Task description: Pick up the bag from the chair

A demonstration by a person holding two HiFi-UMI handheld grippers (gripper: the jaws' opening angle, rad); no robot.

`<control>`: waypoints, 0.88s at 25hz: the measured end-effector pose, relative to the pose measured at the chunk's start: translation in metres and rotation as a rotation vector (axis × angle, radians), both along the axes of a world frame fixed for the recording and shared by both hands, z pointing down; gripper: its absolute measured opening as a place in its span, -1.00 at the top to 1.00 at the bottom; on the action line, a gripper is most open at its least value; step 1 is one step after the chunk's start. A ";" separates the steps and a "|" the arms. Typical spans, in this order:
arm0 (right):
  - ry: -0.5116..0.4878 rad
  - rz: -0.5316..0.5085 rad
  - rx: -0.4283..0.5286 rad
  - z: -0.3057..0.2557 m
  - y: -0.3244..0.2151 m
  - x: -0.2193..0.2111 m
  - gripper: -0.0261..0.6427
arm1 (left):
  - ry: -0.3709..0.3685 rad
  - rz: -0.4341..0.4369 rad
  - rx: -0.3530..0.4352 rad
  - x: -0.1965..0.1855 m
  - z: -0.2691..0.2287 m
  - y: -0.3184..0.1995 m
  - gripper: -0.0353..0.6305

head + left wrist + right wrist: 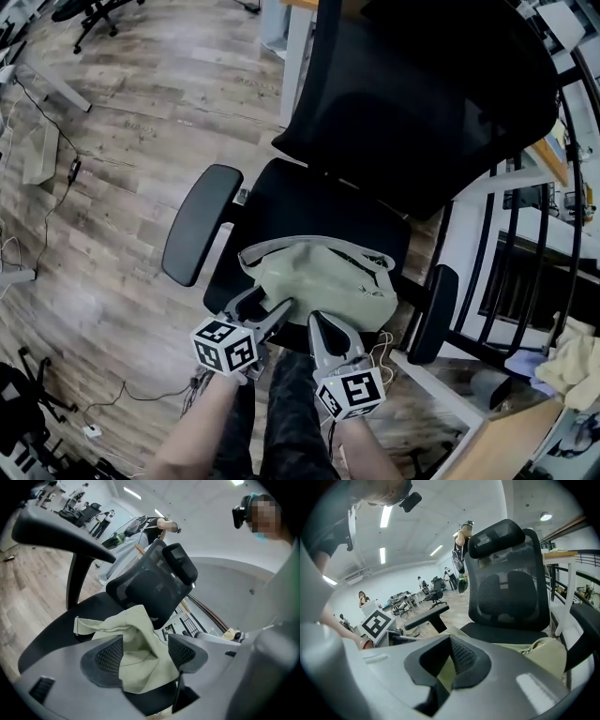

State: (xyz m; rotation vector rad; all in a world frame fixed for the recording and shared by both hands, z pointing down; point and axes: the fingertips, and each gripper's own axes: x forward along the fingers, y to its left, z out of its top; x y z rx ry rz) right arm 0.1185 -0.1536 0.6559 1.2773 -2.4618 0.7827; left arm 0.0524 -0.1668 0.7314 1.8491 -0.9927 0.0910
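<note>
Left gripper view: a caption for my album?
Open hand-held gripper framing a pale green bag on a black chair.

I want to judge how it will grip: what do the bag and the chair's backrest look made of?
The bag: soft pale-green woven cloth, probably canvas or nylon, matte; it slumps and creases, with a zip. The backrest: black mesh, see-through weave, on a likely plastic frame.

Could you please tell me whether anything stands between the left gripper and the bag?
Nothing visible does: the left gripper has its jaws apart at the near edge of the bag, whose cloth shows between them on the chair seat.
</note>
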 end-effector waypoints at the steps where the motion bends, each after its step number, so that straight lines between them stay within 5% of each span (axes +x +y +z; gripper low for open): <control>1: 0.001 0.003 0.000 0.002 0.000 0.003 0.90 | 0.009 -0.009 0.000 0.001 0.002 -0.003 0.06; 10: 0.036 0.055 0.013 0.011 -0.005 0.033 0.90 | 0.051 -0.050 -0.006 0.008 0.009 -0.027 0.08; 14: 0.075 0.129 0.018 0.014 -0.005 0.056 0.90 | -0.030 -0.068 0.043 0.003 0.006 -0.030 0.63; 21: 0.174 0.373 -0.025 0.023 -0.007 0.133 0.89 | -0.106 -0.077 0.071 0.002 0.006 -0.030 0.83; 22: 0.175 0.393 -0.045 0.027 -0.006 0.141 0.67 | -0.109 -0.078 0.071 0.001 0.006 -0.029 0.83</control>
